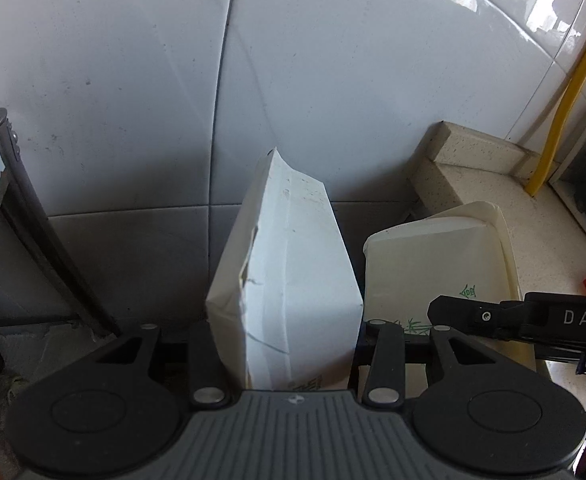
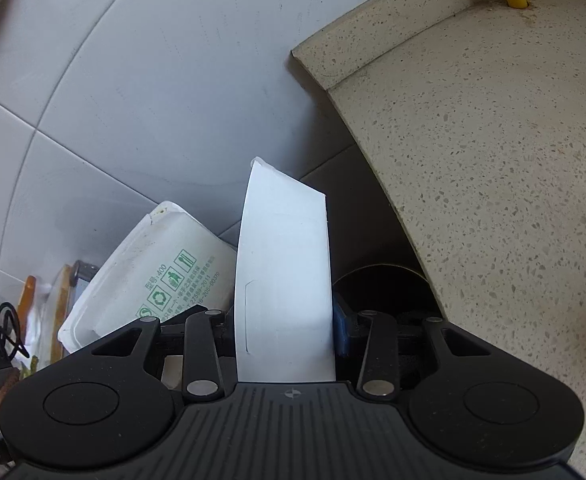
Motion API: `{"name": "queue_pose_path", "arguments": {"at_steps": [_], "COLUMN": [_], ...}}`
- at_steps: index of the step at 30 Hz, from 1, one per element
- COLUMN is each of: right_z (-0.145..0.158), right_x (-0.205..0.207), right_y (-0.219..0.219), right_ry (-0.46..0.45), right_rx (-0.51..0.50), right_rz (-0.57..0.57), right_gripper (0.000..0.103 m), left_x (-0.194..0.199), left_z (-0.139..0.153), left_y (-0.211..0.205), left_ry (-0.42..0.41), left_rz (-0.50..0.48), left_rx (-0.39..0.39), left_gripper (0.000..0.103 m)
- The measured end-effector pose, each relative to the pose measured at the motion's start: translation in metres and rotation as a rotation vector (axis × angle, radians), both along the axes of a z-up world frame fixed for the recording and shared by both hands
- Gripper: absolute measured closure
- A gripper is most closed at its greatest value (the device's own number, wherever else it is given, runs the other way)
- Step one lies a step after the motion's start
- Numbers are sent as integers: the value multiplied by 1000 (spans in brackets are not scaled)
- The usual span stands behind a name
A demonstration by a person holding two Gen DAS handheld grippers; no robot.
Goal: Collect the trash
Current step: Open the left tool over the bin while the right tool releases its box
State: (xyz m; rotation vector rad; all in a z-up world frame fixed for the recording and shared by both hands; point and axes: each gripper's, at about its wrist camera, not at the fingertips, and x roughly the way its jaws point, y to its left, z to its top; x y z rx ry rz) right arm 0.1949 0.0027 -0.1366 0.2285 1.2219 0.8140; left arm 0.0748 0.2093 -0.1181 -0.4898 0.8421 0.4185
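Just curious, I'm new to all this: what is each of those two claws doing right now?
Left gripper: shut on a torn white paper bag.
Right gripper: shut on a flat white card.

My left gripper point(image 1: 285, 320) is matte black plastic: two round discs flank a grey ribbed centre plate stamped with a small crosshair mark, and flat linkage bars pinned by silver rivets run forward from them. My right gripper point(image 2: 285, 320) is built the same, with a blue pad on one finger point(image 2: 340, 332). Seen from the left wrist camera, its black side carries white letters "DAS" and a small screw.
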Motion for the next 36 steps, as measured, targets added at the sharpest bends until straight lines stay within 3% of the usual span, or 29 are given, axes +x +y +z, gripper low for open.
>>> {"name": "queue_pose_path", "arguments": {"at_steps": [4,11,14,22,32,36], "right_z": [-1,-1,-2,-8,-6,-7], "right_x": [-1,-7,-9,-11,-14,-19], "right_y": [12,35,43,54,64,69], "right_ry": [-47,-154,-186,-186,-220,-235], "right_rx": [-47,-159,-194,-204,-228,-238], "right_rz": [37,75,87,93,82,96], "right_gripper": [56,56,54,41,38,28], "left_x": [7,22,27,22,11,8], "left_z": [-10,-29,-32,-32,-19,-13], "left_y": [-2,1,2,11,13,11], "left_ry": [37,103,118,120,91,89], "left_rz": [21,27,27,51,66,77], "left_rx": [45,31,25,-4,-23,-18], "left_gripper": [64,60,50,48,48,48]}}
